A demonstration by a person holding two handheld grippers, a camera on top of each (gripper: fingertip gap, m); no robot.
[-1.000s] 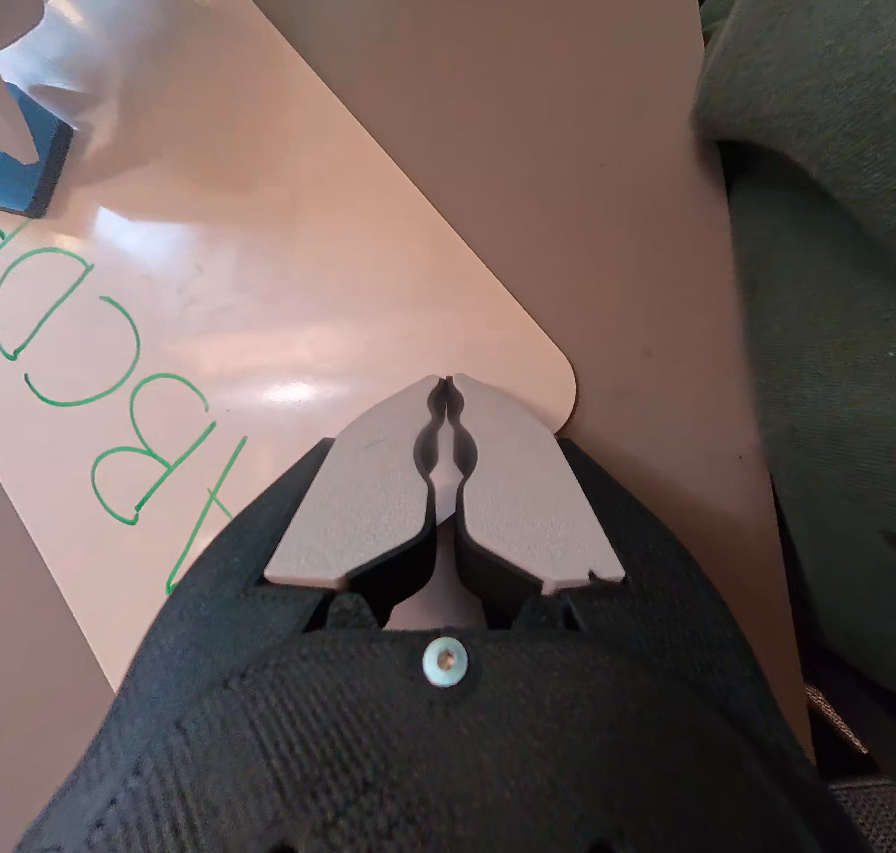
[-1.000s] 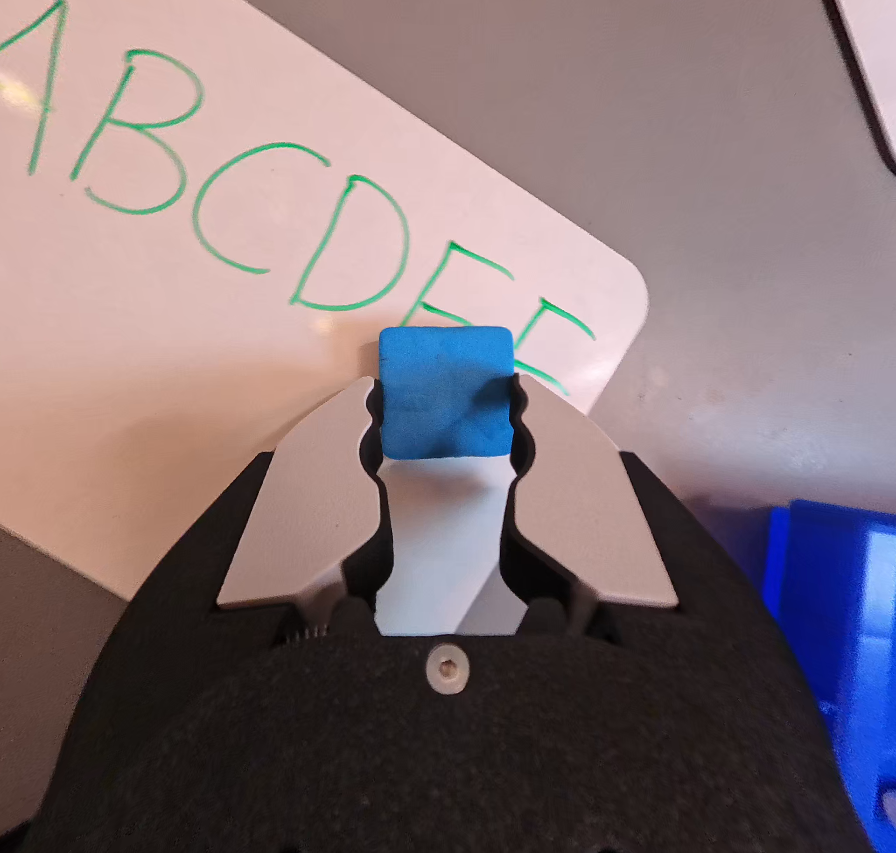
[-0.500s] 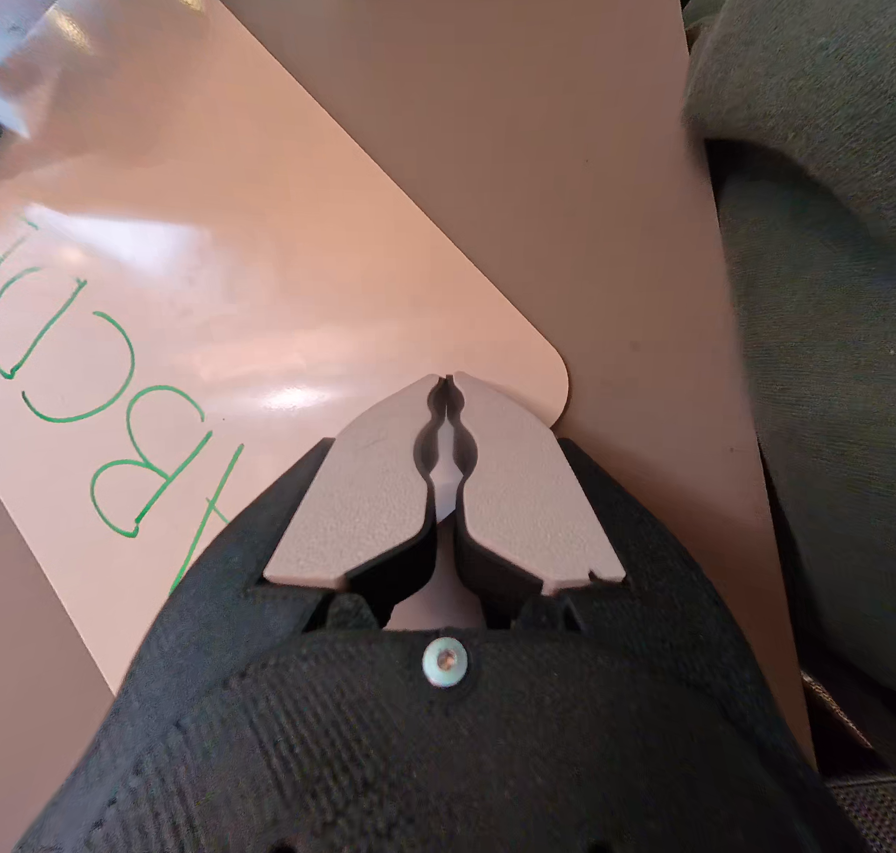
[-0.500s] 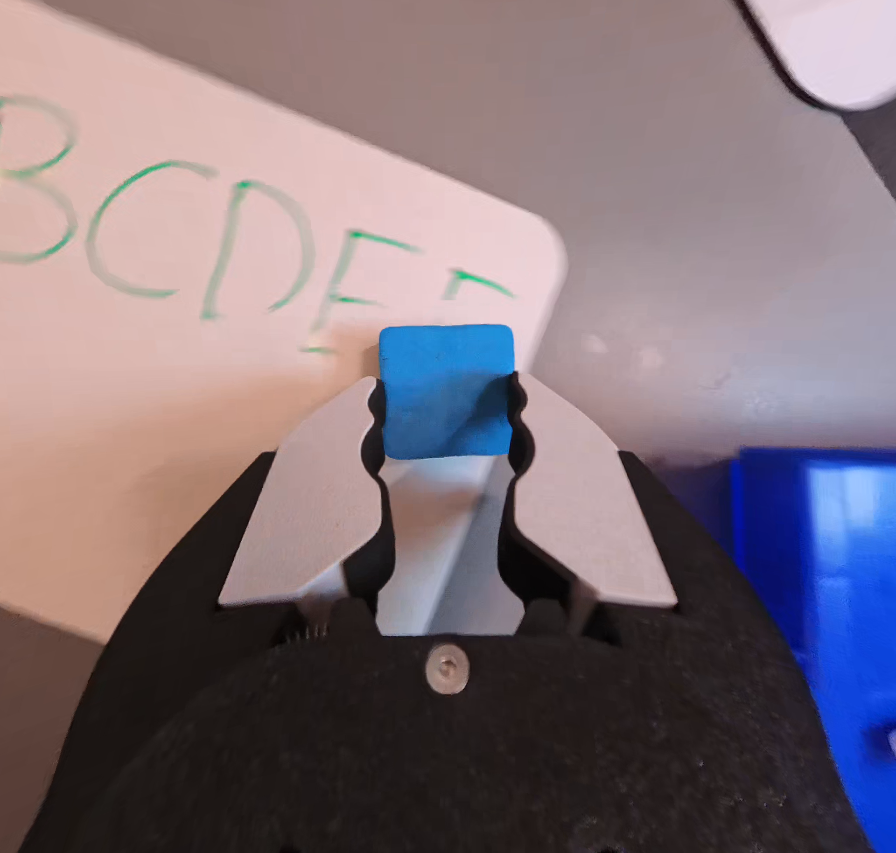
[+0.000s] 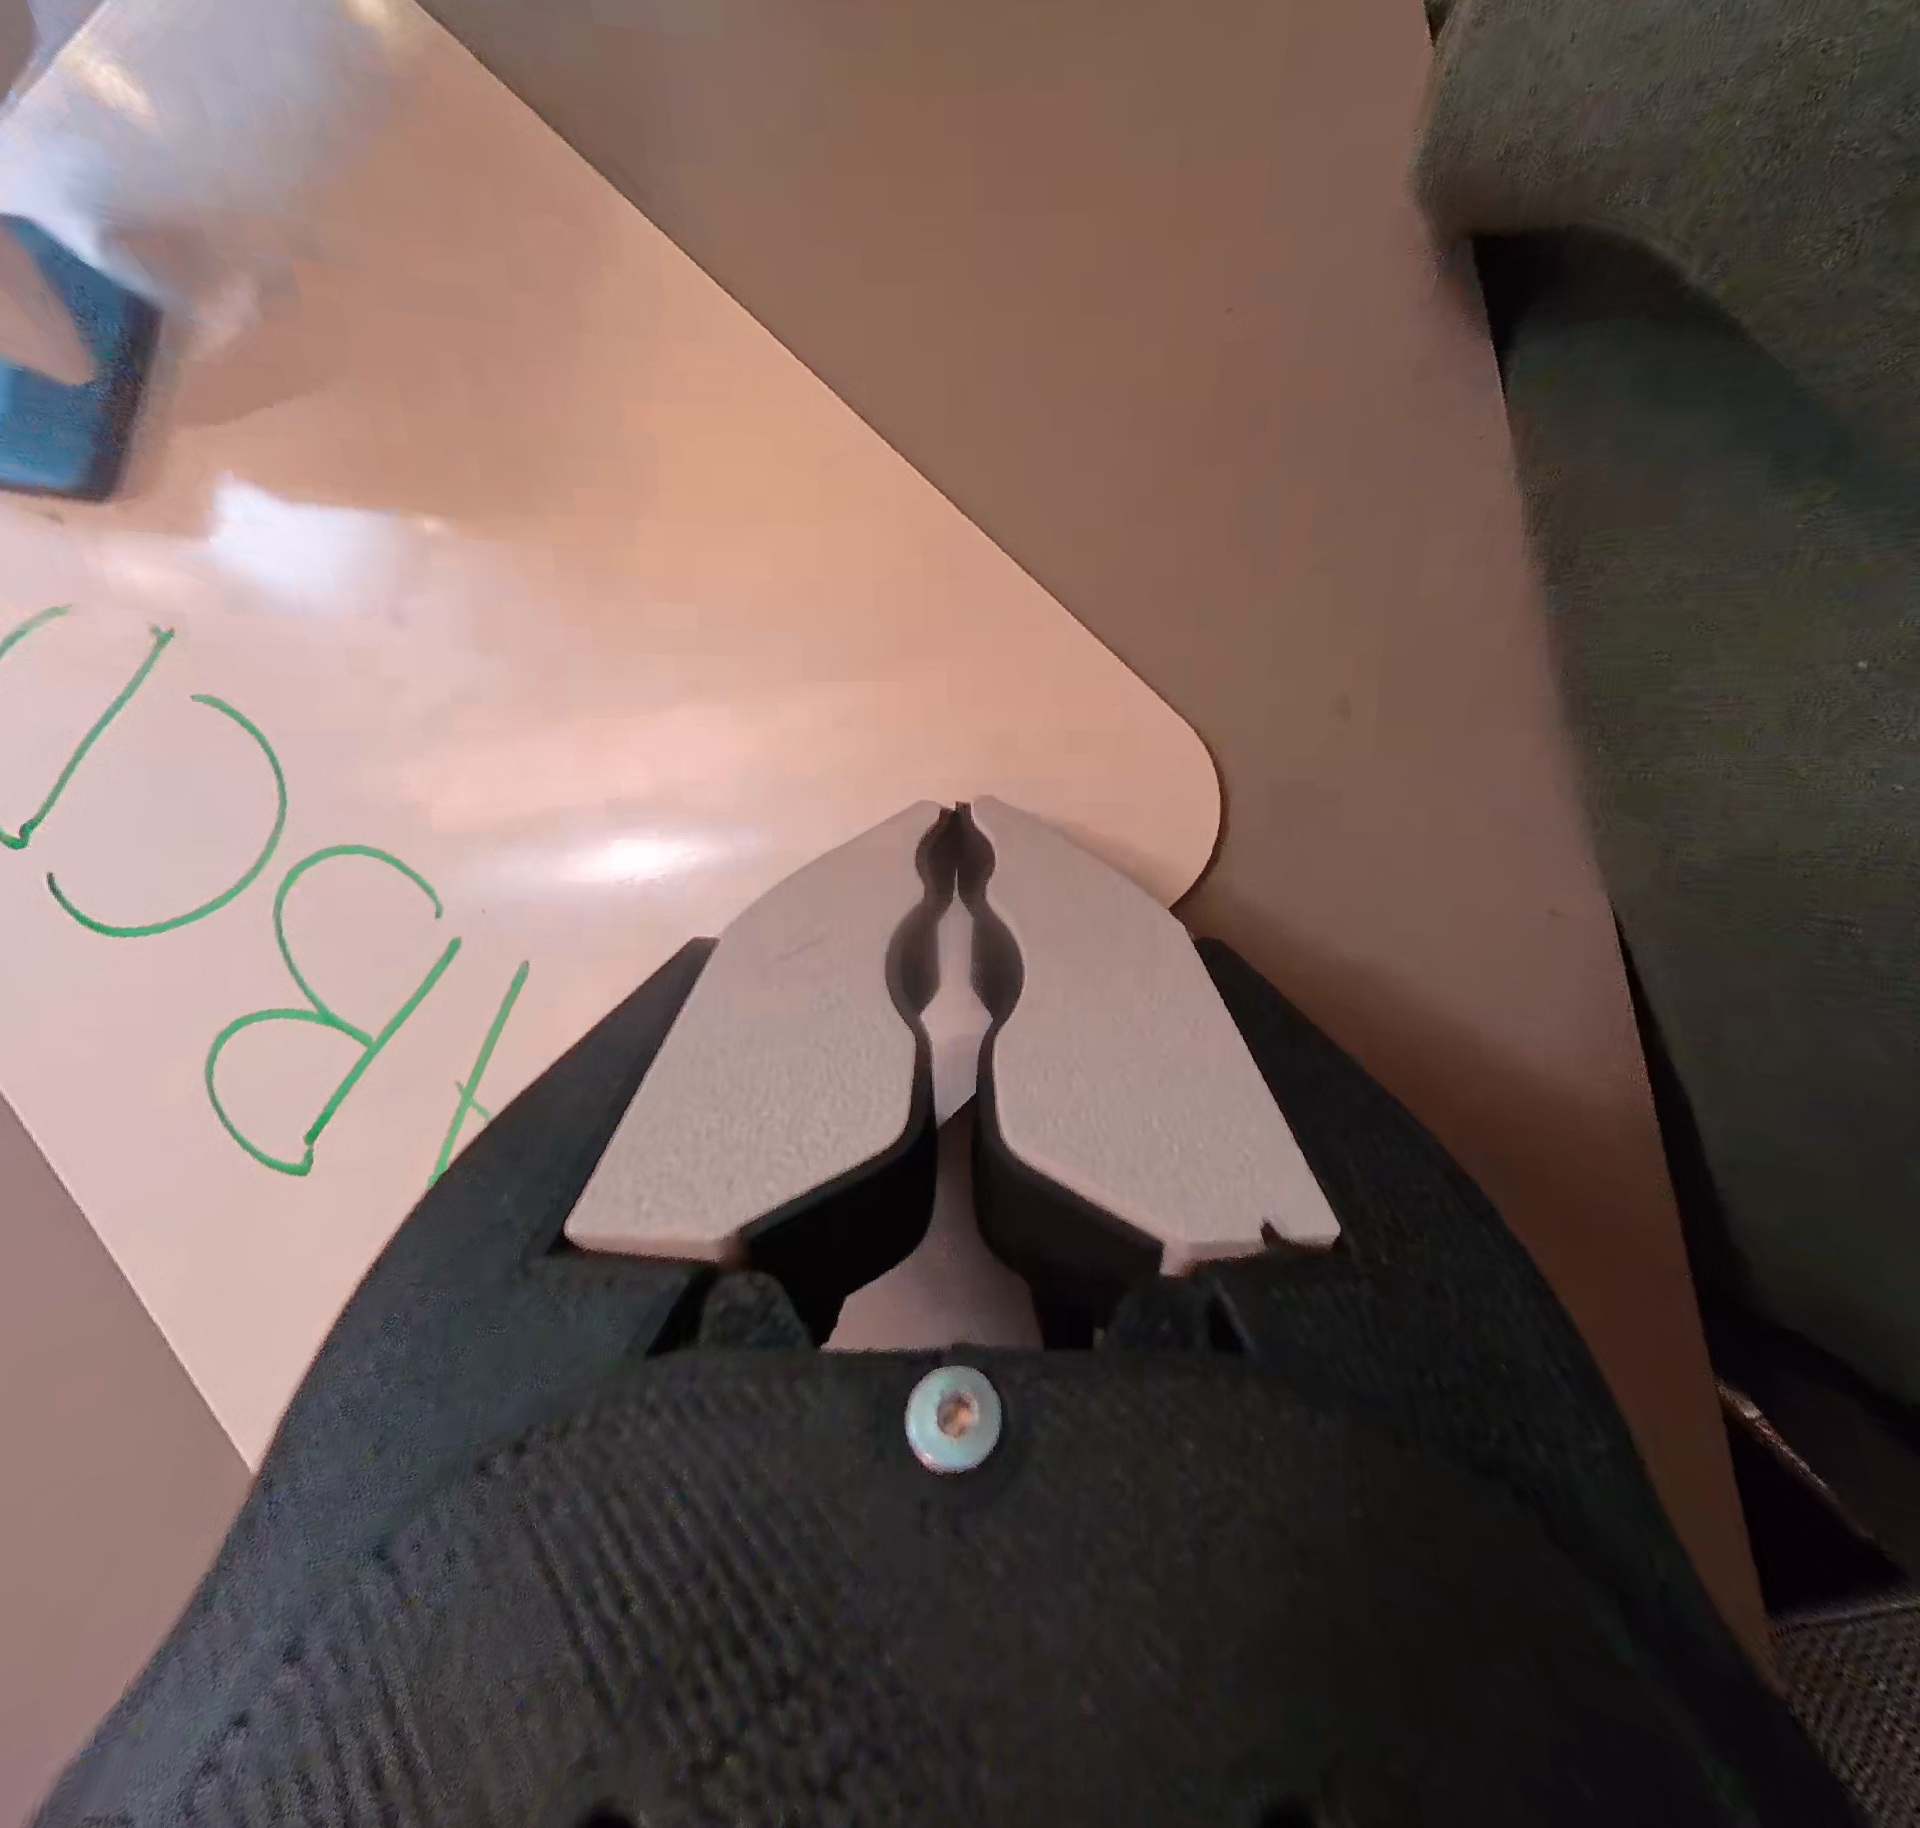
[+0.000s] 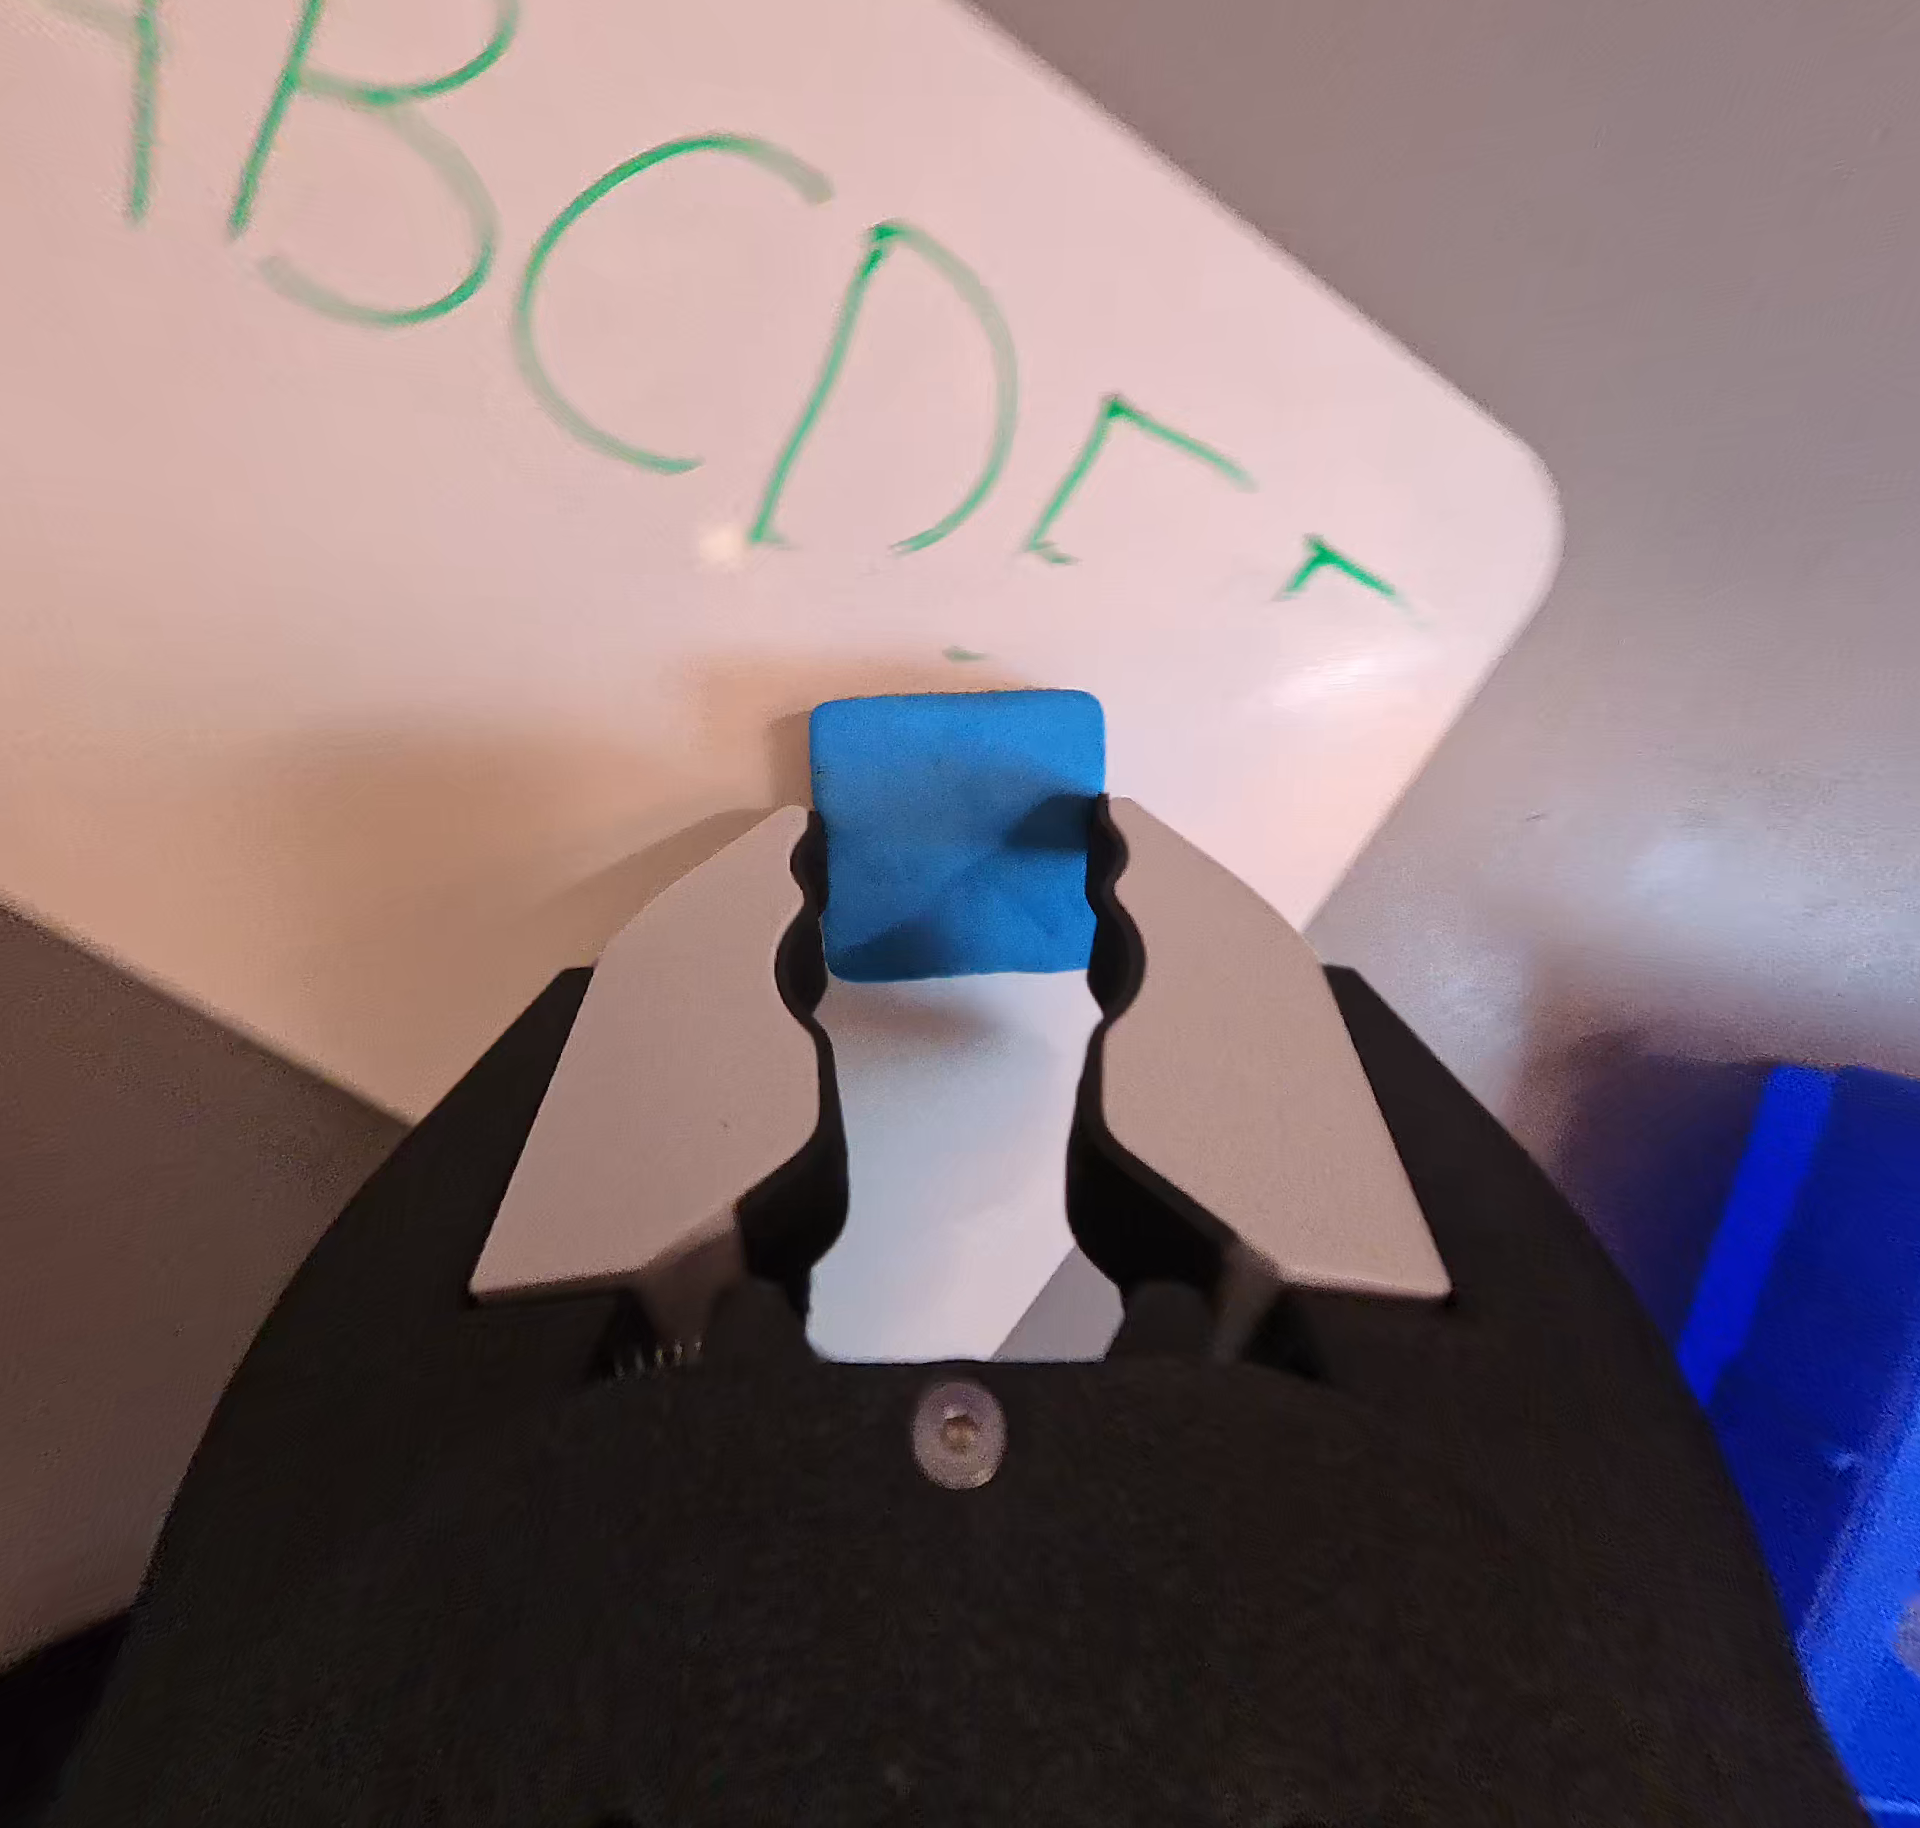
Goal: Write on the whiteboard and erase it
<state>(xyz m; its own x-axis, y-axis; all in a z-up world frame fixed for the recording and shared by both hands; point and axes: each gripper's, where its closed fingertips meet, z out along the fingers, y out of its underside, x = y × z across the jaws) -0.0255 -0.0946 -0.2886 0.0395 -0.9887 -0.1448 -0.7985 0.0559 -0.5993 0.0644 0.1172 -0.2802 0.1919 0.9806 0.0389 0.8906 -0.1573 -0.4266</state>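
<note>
A white whiteboard [image 5: 623, 635] with green handwritten letters [image 5: 260, 947] lies flat on the table. My left gripper [image 5: 961, 812] is shut and empty, its tips over the board's near rounded corner. My right gripper [image 6: 956, 812] is shut on a blue eraser block [image 6: 956, 843], held on the whiteboard [image 6: 416, 687] just below the last green letters [image 6: 623, 324]. The lower parts of the last two letters are wiped away. The blue eraser also shows blurred at the left edge of the left wrist view [image 5: 62, 407].
The table top [image 5: 1143, 324] is a plain tan-grey surface. A person's green sleeve [image 5: 1714, 531] lies along the right edge beyond the table. A bright blue bin [image 6: 1818, 1363] stands to the right of the board, close to my right gripper.
My right gripper swept the eraser out past the board's end and back over the last letters, thinning them. My left gripper has stayed shut on the corner.
</note>
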